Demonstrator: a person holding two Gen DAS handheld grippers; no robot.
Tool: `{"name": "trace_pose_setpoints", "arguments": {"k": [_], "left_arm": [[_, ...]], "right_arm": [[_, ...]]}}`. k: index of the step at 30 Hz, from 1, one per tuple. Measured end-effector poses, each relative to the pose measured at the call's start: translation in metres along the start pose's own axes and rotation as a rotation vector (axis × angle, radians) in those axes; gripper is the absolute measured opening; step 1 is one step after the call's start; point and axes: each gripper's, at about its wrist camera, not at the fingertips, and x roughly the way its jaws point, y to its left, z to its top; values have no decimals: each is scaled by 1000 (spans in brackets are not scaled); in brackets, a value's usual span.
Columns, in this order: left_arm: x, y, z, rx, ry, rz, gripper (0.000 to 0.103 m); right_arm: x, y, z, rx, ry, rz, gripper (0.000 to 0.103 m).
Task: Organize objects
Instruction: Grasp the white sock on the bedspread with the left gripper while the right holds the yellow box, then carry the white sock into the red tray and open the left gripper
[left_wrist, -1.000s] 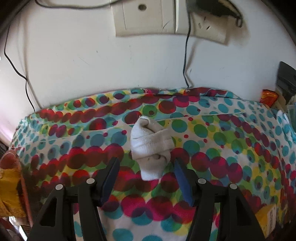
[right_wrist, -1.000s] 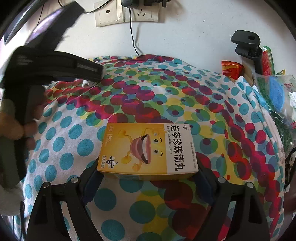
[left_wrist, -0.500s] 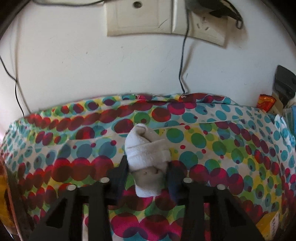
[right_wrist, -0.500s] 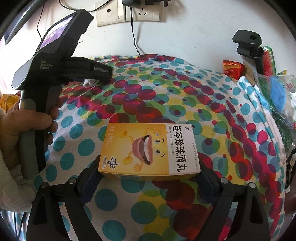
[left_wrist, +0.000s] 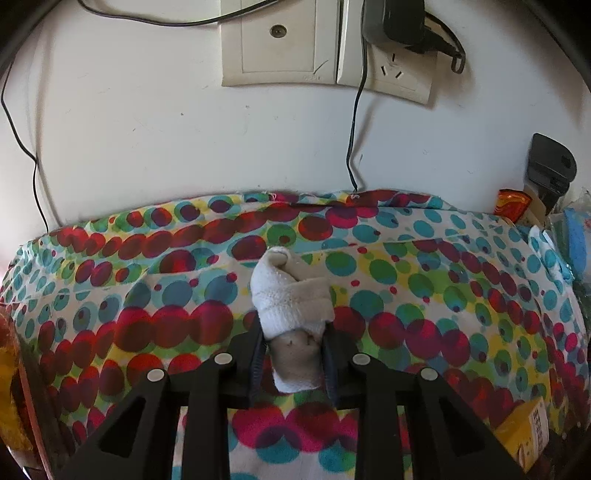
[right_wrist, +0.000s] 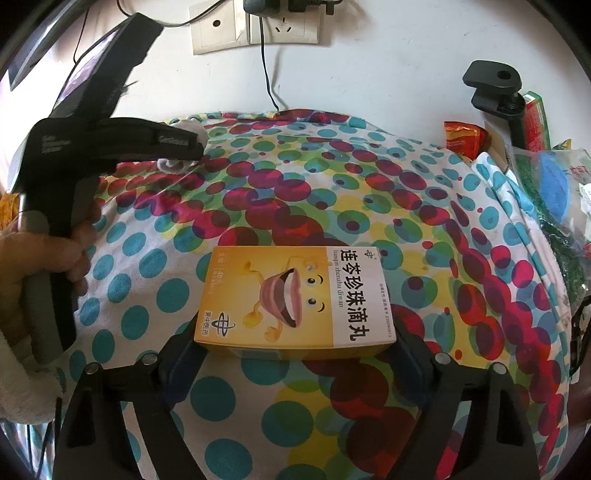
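Closing in since a second ago, the left gripper (left_wrist: 293, 347) now clenches the rolled white sock (left_wrist: 291, 306) on the dotted multicoloured cloth (left_wrist: 406, 295), while the right gripper (right_wrist: 295, 354) straddles the yellow cardboard medicine box (right_wrist: 295, 295), jaws wide, grip unclear.

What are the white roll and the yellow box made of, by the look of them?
White roll: soft knit fabric, likely a rolled sock; fuzzy looped surface, folded cuff, and it dents where the left tongs pinch it. Yellow box: thin printed cardboard with a slightly glossy finish; crisp folded edges, flat printed faces, faint sheen. Contents cannot be told.
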Motion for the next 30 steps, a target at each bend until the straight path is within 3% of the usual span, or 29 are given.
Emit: {"name": "trace_pose_setpoints", "arguments": {"k": [17,30], "left_arm": [[-48,19,-23,-44,13,-55,27],[-117,38,-46,-40,-27,-22,27]], "right_arm": [[2,2,2,1,1,-3,86],[2,4,3,1,2,-3,86]]}}
